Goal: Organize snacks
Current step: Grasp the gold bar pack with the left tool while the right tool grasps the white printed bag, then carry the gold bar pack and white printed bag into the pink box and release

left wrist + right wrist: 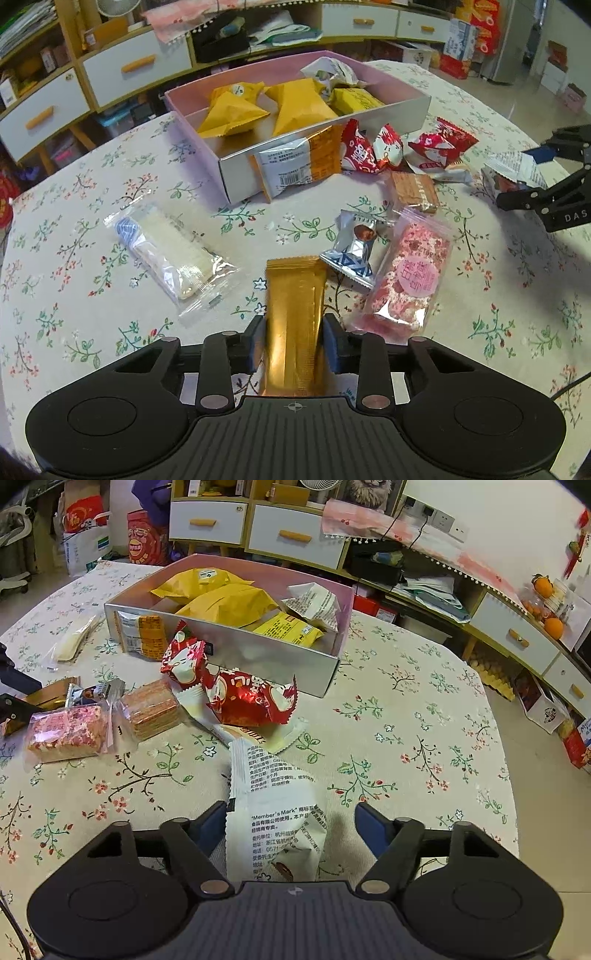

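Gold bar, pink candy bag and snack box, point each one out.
gold bar (pixel 295 295), left wrist view, middle of wrapper
pink candy bag (pixel 406 280), left wrist view, round label
snack box (pixel 273 664), right wrist view, front wall

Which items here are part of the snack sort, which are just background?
Job:
- pink open cardboard box holding yellow packets
- gold foil bar in left gripper
- white printed packet between right gripper fingers
- red foil packets, pink nougat pack on table

Background:
- white drawers
- oranges
- floral tablecloth
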Motion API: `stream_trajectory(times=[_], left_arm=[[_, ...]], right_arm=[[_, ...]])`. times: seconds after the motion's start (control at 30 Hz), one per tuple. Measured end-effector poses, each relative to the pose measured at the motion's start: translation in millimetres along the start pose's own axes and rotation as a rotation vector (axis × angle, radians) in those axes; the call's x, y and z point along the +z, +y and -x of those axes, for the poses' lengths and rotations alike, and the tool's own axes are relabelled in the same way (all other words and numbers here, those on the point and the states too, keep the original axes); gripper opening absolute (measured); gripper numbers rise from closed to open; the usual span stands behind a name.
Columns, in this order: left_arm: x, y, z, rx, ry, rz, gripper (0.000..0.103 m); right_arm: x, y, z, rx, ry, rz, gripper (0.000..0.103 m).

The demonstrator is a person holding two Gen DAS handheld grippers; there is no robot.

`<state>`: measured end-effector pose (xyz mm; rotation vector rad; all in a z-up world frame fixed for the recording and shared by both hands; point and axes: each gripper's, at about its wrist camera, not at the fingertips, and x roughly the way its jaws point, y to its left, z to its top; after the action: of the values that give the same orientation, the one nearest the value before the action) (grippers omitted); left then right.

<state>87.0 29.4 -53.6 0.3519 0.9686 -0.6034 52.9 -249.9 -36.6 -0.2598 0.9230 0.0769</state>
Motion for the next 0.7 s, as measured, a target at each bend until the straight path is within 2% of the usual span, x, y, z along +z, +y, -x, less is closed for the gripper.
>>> stream_trajectory(times=[0.1,0.17,0.23,0.7], left_arm=[[1.2,-1.5,0.0,0.006,-0.001,0.007,0.028],[1.4,-2.7,0.0,0.012,-0.002,0.009,0.027],[1.9,-3.3,0.2,0.015,-0.003,0.013,0.027],[8.7,1.6,8.9,0.032,-0.036,0.054,0.026]], right_arm=[[1.3,0.0,-0.5,0.006,0.003,-0.004,0.038],[2.2,1.2,-0.7,0.013,0.004,0.000,0.029],[3.1,4.2,-1.1,0.018,0.007,0.019,0.024],[12.2,7.7,6.0,-0.002,-0.011,0.063,0.022]])
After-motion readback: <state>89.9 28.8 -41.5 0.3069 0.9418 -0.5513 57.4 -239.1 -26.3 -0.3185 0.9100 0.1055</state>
